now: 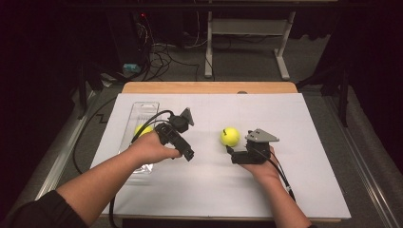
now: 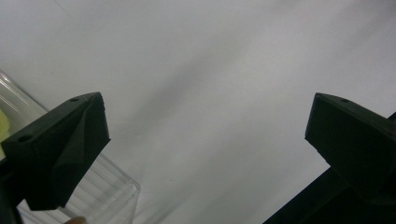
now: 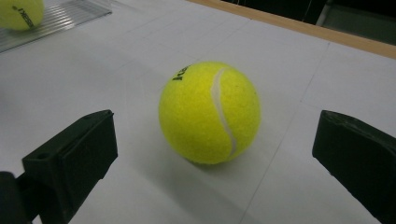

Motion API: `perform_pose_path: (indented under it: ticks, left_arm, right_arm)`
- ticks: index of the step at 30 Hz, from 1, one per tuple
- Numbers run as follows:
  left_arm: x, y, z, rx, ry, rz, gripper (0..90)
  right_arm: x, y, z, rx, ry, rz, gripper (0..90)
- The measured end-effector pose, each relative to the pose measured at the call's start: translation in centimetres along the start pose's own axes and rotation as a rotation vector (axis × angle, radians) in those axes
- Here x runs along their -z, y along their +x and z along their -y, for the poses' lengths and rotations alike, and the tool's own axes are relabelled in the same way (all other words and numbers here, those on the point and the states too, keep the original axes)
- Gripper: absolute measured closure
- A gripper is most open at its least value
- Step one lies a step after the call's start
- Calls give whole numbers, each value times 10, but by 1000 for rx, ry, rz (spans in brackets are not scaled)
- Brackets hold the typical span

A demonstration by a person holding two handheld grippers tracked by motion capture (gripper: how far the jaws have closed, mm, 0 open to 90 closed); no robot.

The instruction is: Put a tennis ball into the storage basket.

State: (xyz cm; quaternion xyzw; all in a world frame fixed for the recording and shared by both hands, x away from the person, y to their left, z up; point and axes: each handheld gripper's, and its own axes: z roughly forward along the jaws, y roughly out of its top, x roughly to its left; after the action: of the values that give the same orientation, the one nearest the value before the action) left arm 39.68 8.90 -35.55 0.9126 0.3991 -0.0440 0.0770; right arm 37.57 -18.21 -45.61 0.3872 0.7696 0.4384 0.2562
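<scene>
A yellow tennis ball (image 1: 230, 137) rests on the white sheet right of centre. My right gripper (image 1: 234, 153) sits just on the near side of it. In the right gripper view the ball (image 3: 209, 113) stands a little beyond the open jaws of my right gripper (image 3: 215, 135), touching neither. A second tennis ball (image 1: 142, 129) lies in a clear plastic tray (image 1: 142, 110) at the left, partly hidden by the left hand. My left gripper (image 1: 187, 153) points down at the sheet beside the tray. Its jaws are wide open on nothing (image 2: 208, 116).
The white sheet (image 1: 294, 142) covers most of the wooden table, whose far edge (image 1: 209, 87) is bare. The tray's corner (image 2: 116, 191) lies under the left jaw. The second ball (image 3: 18, 11) and tray (image 3: 60, 18) lie far off. Cables trail from both grippers.
</scene>
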Motion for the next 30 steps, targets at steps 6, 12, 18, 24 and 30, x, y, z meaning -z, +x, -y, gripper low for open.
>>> perform_pose_path:
  ticks: [6,12,18,24,30]
  left_arm:
    - [0,0,0,-3,0,2,6]
    - [-2,0,-1,-3,3,4,7]
    - [-3,0,-1,-5,5,9,7]
    - [-4,-1,-1,-7,4,8,7]
    - [-3,0,0,-8,7,11,7]
  right_arm:
    - [-12,0,-4,-5,27,-1,7]
    - [-24,0,-9,-7,54,-8,25]
    - [-34,0,-11,-13,84,-11,54]
    - [-41,-1,-12,-27,108,-16,107]
    - [-45,-3,-10,-40,126,-20,160]
